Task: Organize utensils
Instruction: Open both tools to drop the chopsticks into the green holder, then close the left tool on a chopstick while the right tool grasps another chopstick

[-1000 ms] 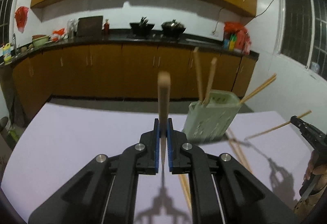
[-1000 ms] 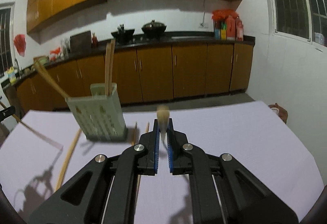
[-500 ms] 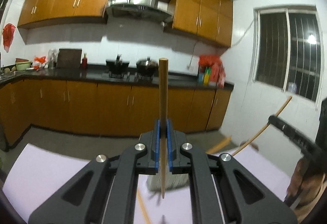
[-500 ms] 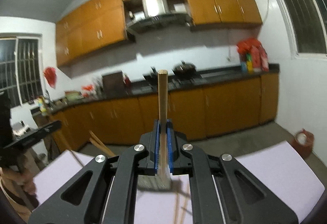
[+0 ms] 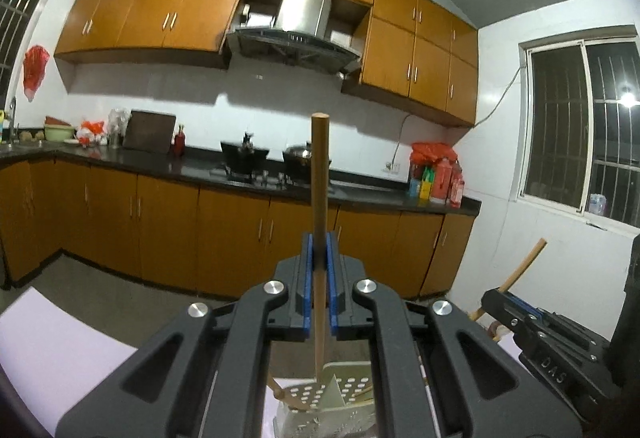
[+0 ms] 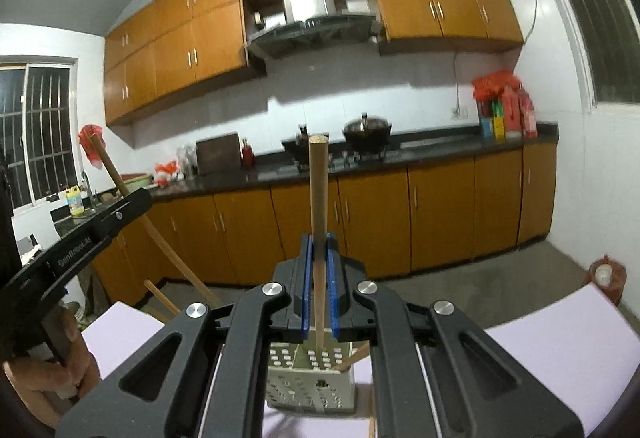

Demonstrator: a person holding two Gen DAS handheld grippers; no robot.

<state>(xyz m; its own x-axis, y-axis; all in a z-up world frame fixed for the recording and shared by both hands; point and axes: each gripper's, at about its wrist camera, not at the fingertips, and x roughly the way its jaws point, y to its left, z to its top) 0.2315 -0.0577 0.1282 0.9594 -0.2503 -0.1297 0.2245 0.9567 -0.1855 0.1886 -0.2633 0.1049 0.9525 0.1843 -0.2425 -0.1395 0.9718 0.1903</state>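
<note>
My left gripper [image 5: 319, 250] is shut on a wooden chopstick [image 5: 320, 198] that stands upright, its lower tip hanging over the open top of the pale green perforated utensil holder [image 5: 352, 394]. My right gripper [image 6: 319, 250] is shut on another upright chopstick [image 6: 319, 206], whose lower end reaches into the same holder [image 6: 312, 378]. A chopstick [image 6: 352, 358] leans inside the holder. The right gripper with its chopstick [image 5: 524, 262] shows at the right of the left wrist view. The left gripper body [image 6: 80, 238] with its chopstick [image 6: 132, 202] shows at the left of the right wrist view.
The holder stands on a table with a lilac cover [image 6: 560, 350]. A person's hand [image 6: 44, 362] grips the left tool. Behind are brown floor cabinets [image 5: 168, 230], a black counter with pots [image 6: 366, 130], and a window [image 5: 584, 134] at the right.
Both grippers rose with their chopsticks and moved in over the holder, which has slid from the middle of each view to the bottom, under the jaws.
</note>
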